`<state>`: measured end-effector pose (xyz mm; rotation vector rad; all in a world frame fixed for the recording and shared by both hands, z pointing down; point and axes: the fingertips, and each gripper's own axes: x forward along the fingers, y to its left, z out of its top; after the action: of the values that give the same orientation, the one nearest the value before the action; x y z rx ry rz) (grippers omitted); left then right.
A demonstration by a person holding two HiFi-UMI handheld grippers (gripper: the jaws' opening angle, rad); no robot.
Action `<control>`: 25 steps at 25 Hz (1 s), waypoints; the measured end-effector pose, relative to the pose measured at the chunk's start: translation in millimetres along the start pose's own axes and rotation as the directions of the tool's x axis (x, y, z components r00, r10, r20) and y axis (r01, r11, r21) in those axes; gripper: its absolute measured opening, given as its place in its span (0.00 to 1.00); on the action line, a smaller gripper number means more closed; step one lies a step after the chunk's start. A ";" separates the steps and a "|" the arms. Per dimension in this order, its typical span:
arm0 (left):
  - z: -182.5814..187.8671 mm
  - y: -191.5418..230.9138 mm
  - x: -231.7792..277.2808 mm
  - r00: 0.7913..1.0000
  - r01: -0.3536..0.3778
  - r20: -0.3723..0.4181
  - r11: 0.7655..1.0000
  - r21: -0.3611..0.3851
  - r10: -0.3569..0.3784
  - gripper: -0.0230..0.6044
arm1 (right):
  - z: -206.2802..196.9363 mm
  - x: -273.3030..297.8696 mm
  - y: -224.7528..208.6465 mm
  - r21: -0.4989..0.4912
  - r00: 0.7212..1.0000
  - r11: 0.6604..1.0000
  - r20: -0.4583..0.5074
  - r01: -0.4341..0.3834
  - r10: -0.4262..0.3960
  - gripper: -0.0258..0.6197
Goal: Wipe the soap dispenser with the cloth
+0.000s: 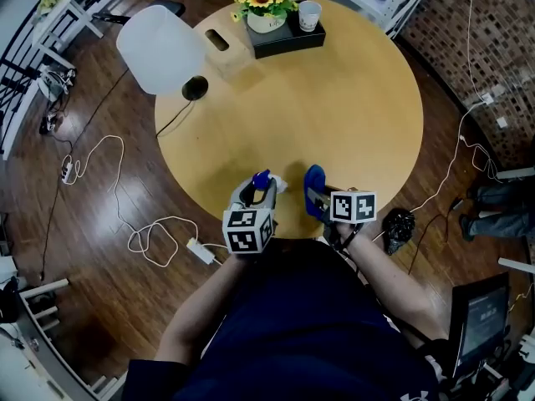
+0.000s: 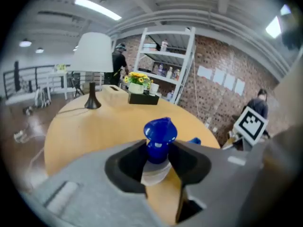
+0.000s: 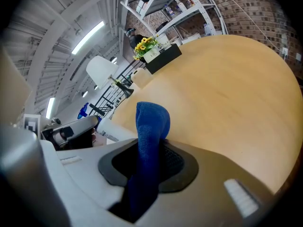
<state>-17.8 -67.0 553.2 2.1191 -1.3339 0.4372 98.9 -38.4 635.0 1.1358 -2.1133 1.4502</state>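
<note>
I am holding the left tongs [image 2: 158, 161] closed on the soap dispenser [image 2: 160, 135], the two pads pinching its neck just under the blue pump head, with the pale body showing below them. I am keeping the right tongs [image 3: 150, 167] clamped on the blue cloth [image 3: 152, 122], which is standing up out of the pads in a rounded fold. Both tools are sitting side by side over the near edge of the round wooden worktop [image 1: 334, 115], close to my body. In the right gripper view the dispenser's white body is lying just beside the cloth, on its left; I cannot tell whether the two are touching. I also cannot tell whether the dispenser's base is resting on the worktop. Well apart, at the far side, a white lamp [image 1: 159, 47] is standing next to a wooden box [image 1: 224, 47], and a pot of sunflowers [image 1: 266, 5] and a cup [image 1: 309, 15] are sitting on a black tray [image 1: 288, 40].
</note>
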 end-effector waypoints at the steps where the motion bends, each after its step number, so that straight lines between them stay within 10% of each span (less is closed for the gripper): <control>1: 0.6 11.2 -4.8 1.000 0.013 0.027 0.997 -0.076 -0.011 0.26 | 2.8 0.8 2.7 -0.013 1.000 1.000 0.010 -0.002 0.002 0.19; 6: -11.1 69.8 -26.8 0.994 0.074 0.106 0.916 -0.393 -0.035 0.26 | 16.8 18.3 57.1 -0.188 0.994 0.978 0.039 -0.089 0.098 0.19; 14: -28.4 93.6 -39.2 0.987 0.121 0.152 0.821 -0.558 -0.042 0.26 | 5.9 63.0 178.9 -0.486 0.962 0.833 -0.066 -0.263 0.265 0.19; 25: -28.1 106.6 -38.7 0.989 0.101 0.142 0.829 -0.550 -0.026 0.26 | 4.1 69.8 97.7 -0.390 0.993 0.914 -0.051 -0.114 0.102 0.19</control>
<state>-129.5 -56.4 586.0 1.7065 -1.2616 -0.1217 -18.8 -55.8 618.2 0.8498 -2.3375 1.0061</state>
